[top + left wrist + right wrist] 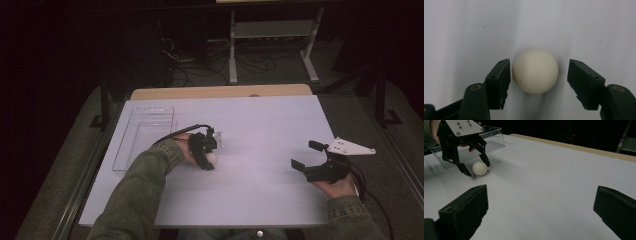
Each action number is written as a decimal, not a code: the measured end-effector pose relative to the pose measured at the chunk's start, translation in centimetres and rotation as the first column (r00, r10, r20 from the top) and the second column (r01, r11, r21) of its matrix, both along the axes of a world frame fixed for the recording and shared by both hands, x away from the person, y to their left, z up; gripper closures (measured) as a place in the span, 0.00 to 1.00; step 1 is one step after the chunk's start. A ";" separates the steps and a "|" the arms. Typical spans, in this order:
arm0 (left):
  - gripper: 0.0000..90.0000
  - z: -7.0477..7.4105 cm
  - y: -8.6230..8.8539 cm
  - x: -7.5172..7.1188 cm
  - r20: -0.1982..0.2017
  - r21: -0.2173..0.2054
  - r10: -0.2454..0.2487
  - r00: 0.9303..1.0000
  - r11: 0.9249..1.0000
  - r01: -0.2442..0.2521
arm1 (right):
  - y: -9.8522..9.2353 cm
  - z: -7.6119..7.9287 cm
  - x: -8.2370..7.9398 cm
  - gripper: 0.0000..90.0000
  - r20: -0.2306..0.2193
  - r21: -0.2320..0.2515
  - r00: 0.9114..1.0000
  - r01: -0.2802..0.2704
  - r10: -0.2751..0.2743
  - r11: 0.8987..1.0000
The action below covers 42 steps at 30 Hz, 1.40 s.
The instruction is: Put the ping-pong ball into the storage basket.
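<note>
White table [260,190], left gripper [539,82] astride ball [535,71]

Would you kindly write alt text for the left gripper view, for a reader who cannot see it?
A cream-white ball rests on a plain white table surface between the two black jaws of the left gripper, which is open. The jaw on the left of the view is very near the ball, while a clear gap separates the ball from the other.
</note>
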<state>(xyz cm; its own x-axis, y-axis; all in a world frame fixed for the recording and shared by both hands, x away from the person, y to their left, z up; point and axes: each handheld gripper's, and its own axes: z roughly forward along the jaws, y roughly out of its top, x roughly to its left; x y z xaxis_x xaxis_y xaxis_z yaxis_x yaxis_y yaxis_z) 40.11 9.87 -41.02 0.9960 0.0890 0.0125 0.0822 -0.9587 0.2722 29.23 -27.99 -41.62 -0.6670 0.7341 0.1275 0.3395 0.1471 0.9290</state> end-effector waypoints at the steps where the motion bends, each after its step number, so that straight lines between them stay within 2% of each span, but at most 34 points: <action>1: 0.41 0.0 0.0 0.0 0.000 0.001 -0.001 1.000 1.000 0.001 | 0.0 0.0 0.0 0.00 0.000 -0.001 1.000 0.000 0.000 1.000; 6: 0.55 -0.1 0.0 0.1 0.016 0.015 0.002 1.000 1.000 -0.002 | 0.0 0.0 0.0 0.00 0.001 -0.002 1.000 -0.003 0.003 1.000; 11: 0.56 0.0 0.1 0.1 0.018 0.017 0.006 1.000 1.000 -0.006 | 0.0 0.0 0.0 0.00 0.000 -0.003 1.000 -0.001 0.001 1.000; 20: 0.56 0.7 0.5 0.2 0.017 -0.005 0.018 1.000 1.000 -0.018 | 0.1 -0.1 0.1 0.00 0.000 -0.008 1.000 -0.005 0.005 1.000; 42: 0.56 2.8 1.3 0.0 0.029 -0.005 0.022 0.999 1.000 -0.021 | 0.1 -0.1 0.2 0.00 -0.008 -0.007 1.000 -0.008 0.008 1.000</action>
